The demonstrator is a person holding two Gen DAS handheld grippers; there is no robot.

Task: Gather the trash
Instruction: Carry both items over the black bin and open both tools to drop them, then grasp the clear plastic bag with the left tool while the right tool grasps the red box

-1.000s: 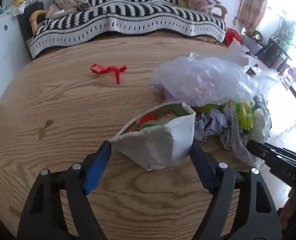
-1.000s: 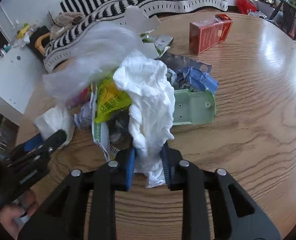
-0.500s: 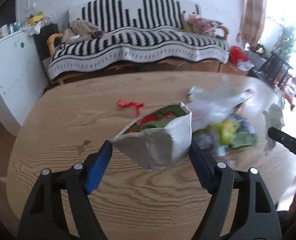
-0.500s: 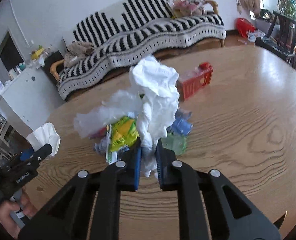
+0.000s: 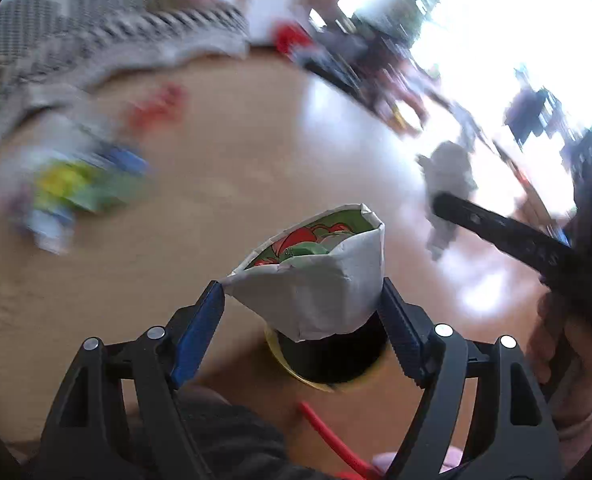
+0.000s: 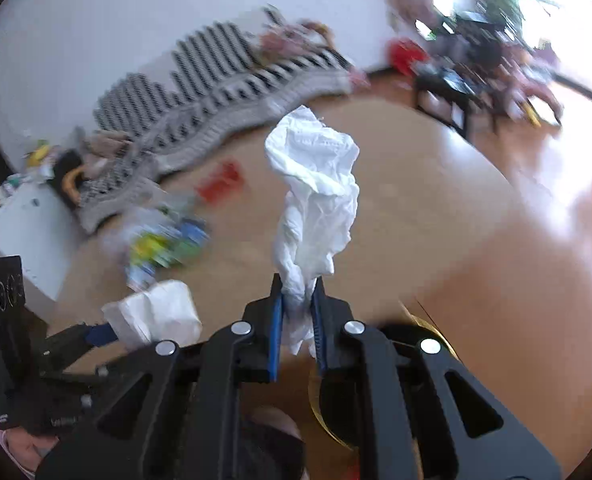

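Left wrist view showed the left gripper (image 5: pixel 302 312) clamped wide on a crumpled paper wrapper (image 5: pixel 316 280), white outside and printed red and green inside, its two ends pressed against the blue pads (image 5: pixel 198 334). The wrapper hung directly over the dark mouth of a yellow-rimmed bin (image 5: pixel 328 360) that sat just below the gripper, at the near edge of the wooden table (image 5: pixel 236 184). Off to the right, the right gripper (image 5: pixel 440 204) appeared as a black bar carrying a grey-looking wad, held by a hand (image 5: pixel 564 344). From the right wrist view, the right gripper (image 6: pixel 298 312) was clenched narrow on the lower tail of a white tissue (image 6: pixel 316 196), which rose upward from between the pads; part of the bin (image 6: pixel 336 400) lay below it. A blurred pile of trash (image 6: pixel 160 240) and a red box (image 6: pixel 220 182) stayed on the table, well apart from both grippers.
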